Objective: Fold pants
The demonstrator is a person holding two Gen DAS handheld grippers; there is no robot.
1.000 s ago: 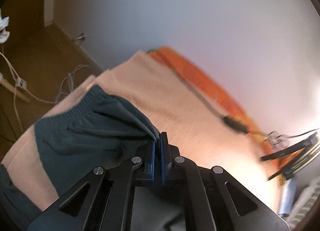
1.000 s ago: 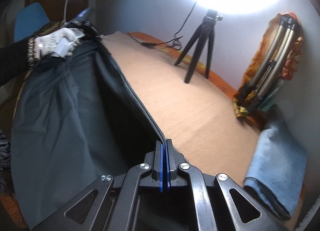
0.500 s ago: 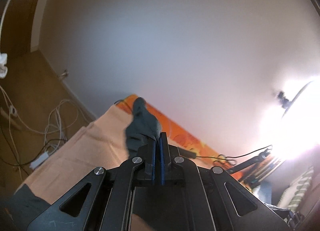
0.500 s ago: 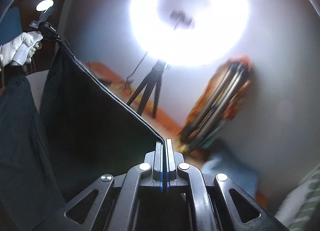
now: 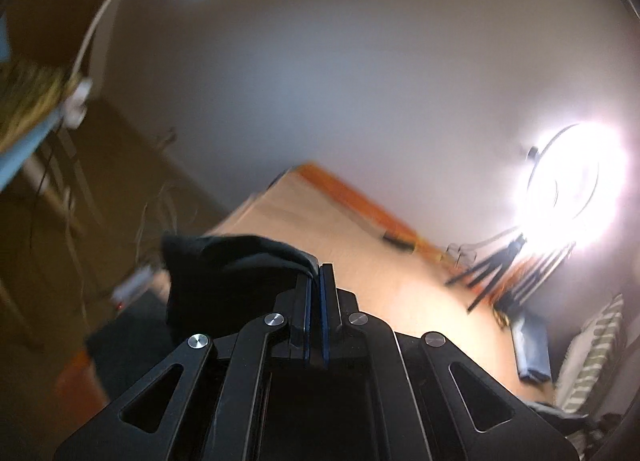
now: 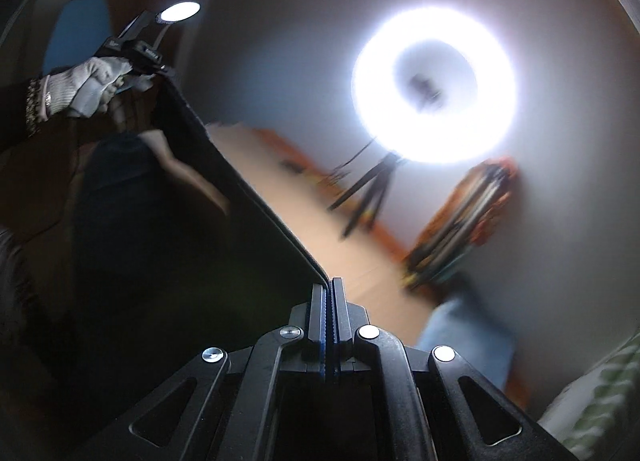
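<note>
Lifted off bed: pants [image 6: 168, 245] | taut edge gripper-to-gripper | both jaws clamped on fabric

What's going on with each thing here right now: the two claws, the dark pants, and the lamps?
left gripper: shut on the pants.
right gripper: shut on the pants.
pants: lifted, edge stretched taut between both grippers.
ring light: on.
desk lamp: on.

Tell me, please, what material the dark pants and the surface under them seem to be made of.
The pants look like thin, matte woven fabric: they hang slack from a taut straight edge between the two claws. The surface looks like soft peach cloth, perhaps fleece; blur hides its texture. Both the left claw and right claw pinch the fabric.
</note>
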